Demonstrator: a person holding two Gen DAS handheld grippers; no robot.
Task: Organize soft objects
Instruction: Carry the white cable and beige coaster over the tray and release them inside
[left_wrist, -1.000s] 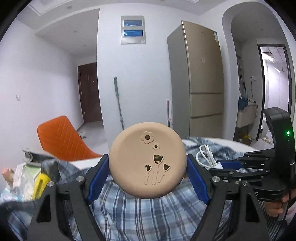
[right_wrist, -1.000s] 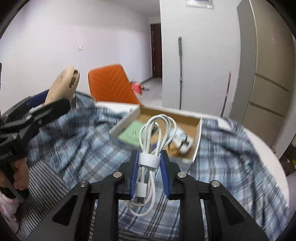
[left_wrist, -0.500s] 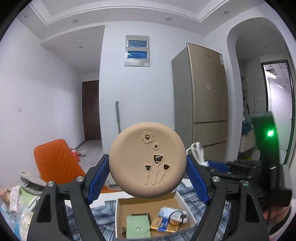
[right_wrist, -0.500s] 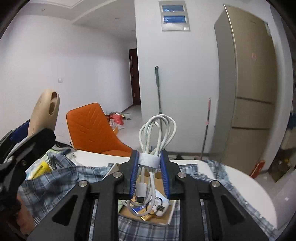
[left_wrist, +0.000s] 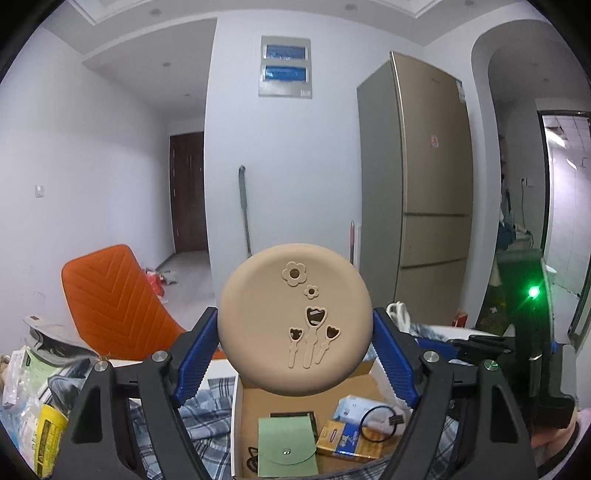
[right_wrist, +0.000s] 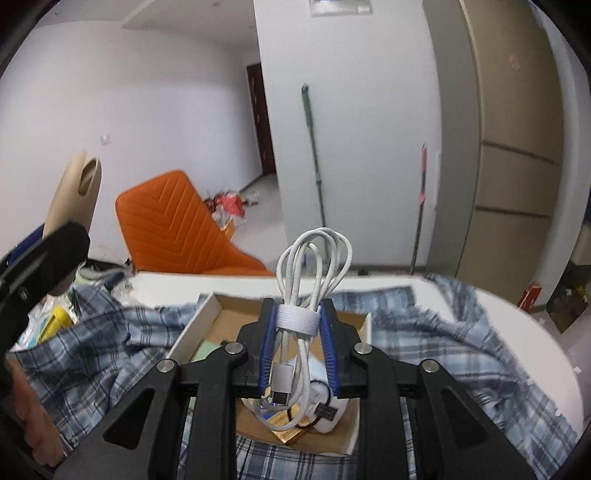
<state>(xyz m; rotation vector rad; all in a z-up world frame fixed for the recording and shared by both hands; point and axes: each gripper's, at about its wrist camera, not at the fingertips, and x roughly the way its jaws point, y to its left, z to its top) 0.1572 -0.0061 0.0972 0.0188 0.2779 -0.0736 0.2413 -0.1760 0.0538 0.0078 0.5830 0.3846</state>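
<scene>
Box (left_wrist: 243, 402) on the plaid cloth (right_wrist: 424, 332) already holds a green pouch (left_wrist: 286, 448), a yellow packet (left_wrist: 345, 439) and a white item w/ black cord; the two carried things aren't in yet, so I'd judge it partway. Left gripper (left_wrist: 293, 347), jaws wide, clamps the tan round silicone pouch (left_wrist: 294, 319) at its 3 and 9 o'clock edges, above the box. Right gripper (right_wrist: 300, 350), jaws narrow, pinches the white cable bundle (right_wrist: 308, 291), loops at 12 o'clock, over the box.
</scene>
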